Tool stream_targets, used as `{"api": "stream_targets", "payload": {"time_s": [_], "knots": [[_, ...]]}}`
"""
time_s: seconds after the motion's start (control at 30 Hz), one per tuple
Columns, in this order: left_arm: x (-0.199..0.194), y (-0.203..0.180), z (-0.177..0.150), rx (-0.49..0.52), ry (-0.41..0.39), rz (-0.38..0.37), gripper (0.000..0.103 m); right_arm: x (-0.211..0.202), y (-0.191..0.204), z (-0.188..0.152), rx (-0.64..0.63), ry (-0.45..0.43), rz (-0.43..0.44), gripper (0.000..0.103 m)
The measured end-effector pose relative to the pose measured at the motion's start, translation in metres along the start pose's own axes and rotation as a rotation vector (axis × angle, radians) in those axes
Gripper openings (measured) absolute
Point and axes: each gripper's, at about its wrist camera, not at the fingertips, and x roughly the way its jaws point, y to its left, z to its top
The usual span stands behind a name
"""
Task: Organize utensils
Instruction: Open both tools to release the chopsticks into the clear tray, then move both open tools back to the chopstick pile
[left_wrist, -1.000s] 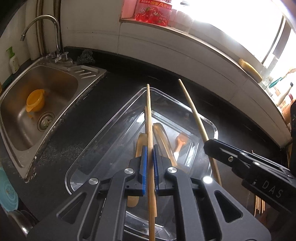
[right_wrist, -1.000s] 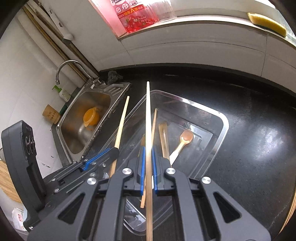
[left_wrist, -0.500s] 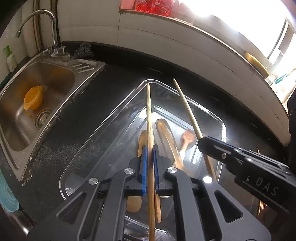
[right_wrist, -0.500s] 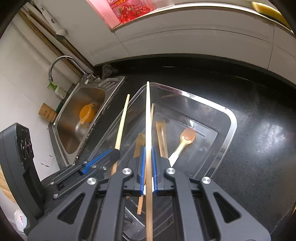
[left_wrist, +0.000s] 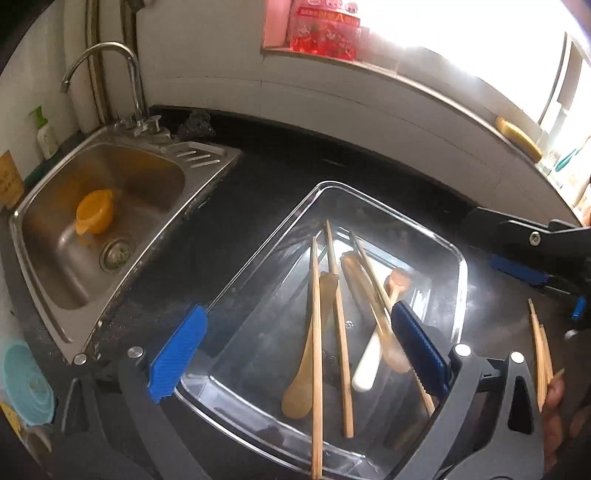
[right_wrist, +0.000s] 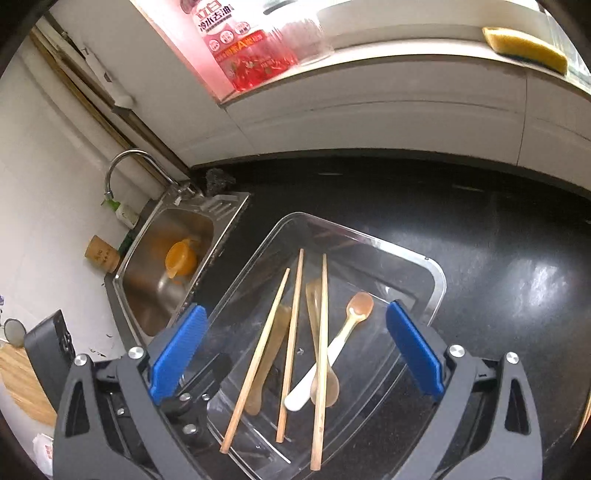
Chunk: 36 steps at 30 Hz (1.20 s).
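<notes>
Left gripper (left_wrist: 295, 347) and right gripper (right_wrist: 293, 347) opening above clear rectangular plastic tray (right_wrist: 436, 280) on black stone counter (right_wrist: 498, 251), blue pads wide apart, gripping nothing; three long wooden chopsticks (right_wrist: 291, 343) lying loose inside. Resting beneath: flat wooden spoons (right_wrist: 271, 354) and white-handled amber spoon (right_wrist: 360, 306).

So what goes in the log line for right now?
left hand-held gripper: opening, empty | right hand-held gripper: opening, empty | chopsticks: in clear tray
</notes>
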Motion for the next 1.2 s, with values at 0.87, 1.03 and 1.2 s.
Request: {"api": "stream_targets", "payload": {"time_s": [0.87,1.03,1.2], "knots": [[-0.068,-0.057,-0.034,0.045,-0.071,-0.038,0.097,-0.125,-0.056,-0.055,-0.081,-0.085,-0.095,0.095],[-0.073,-0.128,-0.055,0.128,-0.06,-0.132,0.097,-0.203,-0.126,-0.097,-0.078,-0.156,-0.248,0.095],[-0.069,-0.204,-0.085,0.219,-0.027,-0.212,0.097,-0.272,-0.201,-0.145,-0.051,-0.203,-0.391,0.095]]}}
